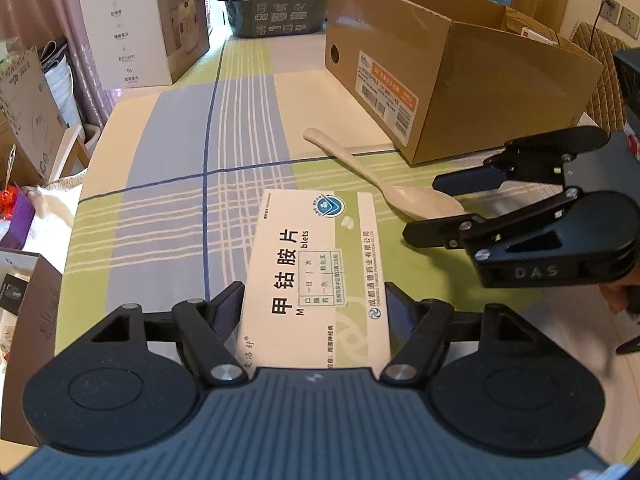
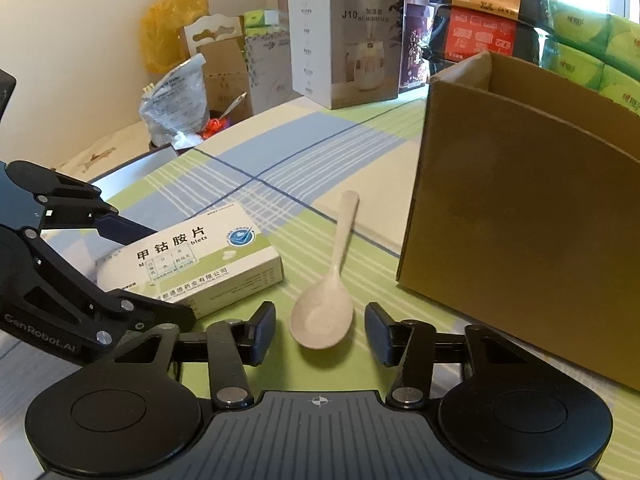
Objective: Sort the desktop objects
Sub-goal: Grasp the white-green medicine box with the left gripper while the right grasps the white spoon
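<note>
A white and green medicine box lies flat on the plaid tablecloth. My left gripper is shut on its long sides, both pads touching it. The same box shows in the right wrist view, with the left gripper astride it. A cream plastic spoon lies beside the box, its handle pointing away. My right gripper is open, its fingers on either side of the spoon bowl without touching it. From the left wrist view, the spoon reaches the right gripper.
An open brown cardboard box stands just right of the spoon. At the far table edge are a white humidifier carton, black bags and green tissue packs. Bags and cartons crowd the floor at left.
</note>
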A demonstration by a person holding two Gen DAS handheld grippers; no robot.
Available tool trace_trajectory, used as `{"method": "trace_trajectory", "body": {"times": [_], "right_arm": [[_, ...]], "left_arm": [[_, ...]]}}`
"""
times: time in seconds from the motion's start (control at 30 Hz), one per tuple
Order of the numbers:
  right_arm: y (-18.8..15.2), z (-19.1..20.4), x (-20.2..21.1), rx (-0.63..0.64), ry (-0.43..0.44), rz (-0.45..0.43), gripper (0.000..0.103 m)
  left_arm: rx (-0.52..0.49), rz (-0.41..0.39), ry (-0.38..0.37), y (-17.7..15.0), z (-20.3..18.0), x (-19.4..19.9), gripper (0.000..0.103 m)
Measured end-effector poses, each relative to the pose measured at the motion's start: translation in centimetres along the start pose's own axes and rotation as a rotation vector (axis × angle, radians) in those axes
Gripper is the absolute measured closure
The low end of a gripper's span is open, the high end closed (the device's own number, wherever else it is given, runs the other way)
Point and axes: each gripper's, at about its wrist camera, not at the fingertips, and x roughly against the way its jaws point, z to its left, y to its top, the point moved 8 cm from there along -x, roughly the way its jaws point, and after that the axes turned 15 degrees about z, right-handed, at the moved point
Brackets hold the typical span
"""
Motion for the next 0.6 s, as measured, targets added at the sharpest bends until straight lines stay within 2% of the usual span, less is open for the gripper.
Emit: {"method": "trace_trajectory", "body": {"times": [0.13,0.2,0.5,0.6], "right_arm": [[0.39,-0.14,-0.39,-0.023,-0.028,-0.02,0.065],[0.46,-0.27,-0.68,-0.037,-0.038,-0.018,0.072],[0.53,-0.09,-0.62,-0.044,-0.064,-0.008,0.072],[0.35,-0.28,-0.51,-0.074,-0.036,-0.007,0.071]], "left_arm": [[0.014,-0.005,0.004,0.0,0.16,-0.26,0.03],[0.025,-0.015,0.006,0.1,0.22,-0.26,0.03],[0.036,-0.023,0.013,0.73,-0.05,-0.58,0.03],[0.039,-0.021,0.014,0.84,0.04,-0.65,0.03]]}}
